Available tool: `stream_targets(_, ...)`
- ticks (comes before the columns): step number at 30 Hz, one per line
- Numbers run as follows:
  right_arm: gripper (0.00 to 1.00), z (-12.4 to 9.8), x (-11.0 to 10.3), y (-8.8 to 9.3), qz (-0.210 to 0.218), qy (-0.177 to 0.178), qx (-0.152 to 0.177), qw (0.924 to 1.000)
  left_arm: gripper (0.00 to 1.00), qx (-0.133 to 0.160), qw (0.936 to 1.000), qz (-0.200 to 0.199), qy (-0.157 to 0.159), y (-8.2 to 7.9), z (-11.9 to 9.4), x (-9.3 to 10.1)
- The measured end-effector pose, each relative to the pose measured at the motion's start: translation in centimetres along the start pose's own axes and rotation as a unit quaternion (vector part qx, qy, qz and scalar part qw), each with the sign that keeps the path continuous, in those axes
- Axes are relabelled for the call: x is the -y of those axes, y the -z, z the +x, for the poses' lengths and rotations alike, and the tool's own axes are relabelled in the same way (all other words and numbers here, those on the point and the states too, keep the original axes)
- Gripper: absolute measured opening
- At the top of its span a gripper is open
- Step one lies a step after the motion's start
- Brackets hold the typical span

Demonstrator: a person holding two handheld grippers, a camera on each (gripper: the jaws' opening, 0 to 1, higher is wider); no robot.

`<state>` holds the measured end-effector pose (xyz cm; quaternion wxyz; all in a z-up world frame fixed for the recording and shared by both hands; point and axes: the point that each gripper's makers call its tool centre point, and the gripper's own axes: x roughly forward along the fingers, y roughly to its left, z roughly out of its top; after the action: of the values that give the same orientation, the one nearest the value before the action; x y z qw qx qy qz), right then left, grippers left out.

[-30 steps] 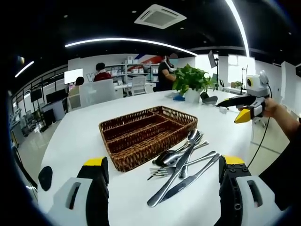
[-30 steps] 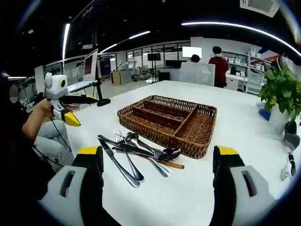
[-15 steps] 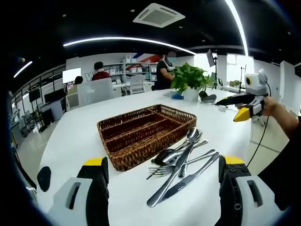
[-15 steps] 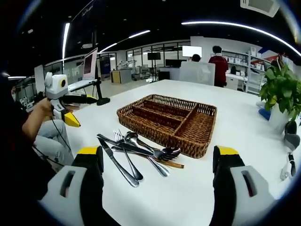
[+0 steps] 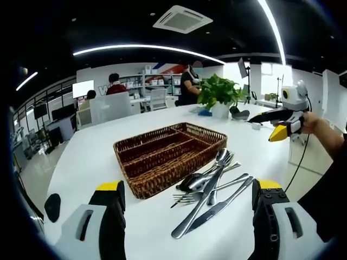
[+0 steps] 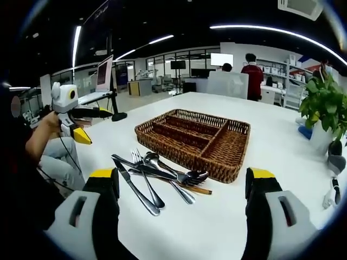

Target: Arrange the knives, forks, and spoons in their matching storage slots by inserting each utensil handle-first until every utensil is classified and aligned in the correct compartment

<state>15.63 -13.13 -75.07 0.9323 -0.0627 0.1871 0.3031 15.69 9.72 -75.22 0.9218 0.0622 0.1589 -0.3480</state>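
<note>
I see wicker tray (image 5: 162, 157) (image 6: 198, 142) on white table (image 5: 81, 162) (image 6: 282, 162), compartments bare, long slots running along its length. Utensil pile (image 5: 209, 187) (image 6: 157, 176) lies just beside tray's near edge, crossed loosely; long axes roughly parallel, spoon bowls toward tray in left gripper view. Left gripper (image 5: 187, 216): jaws wide apart, nothing held. Right gripper (image 6: 181, 211): same, gaping, unloaded. No legible writing on utensils or tray. Potted plant (image 5: 219, 95) beyond tray.
</note>
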Motion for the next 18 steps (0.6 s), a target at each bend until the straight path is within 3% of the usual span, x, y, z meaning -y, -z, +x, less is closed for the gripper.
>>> stream_targets(18, 1.00, -0.11, 0.02, 0.03, -0.003, 0.000, -0.003, 1.0000, 0.99, -0.003, 1.0000, 0.003, 0.001, -0.06, -0.05, 0.14)
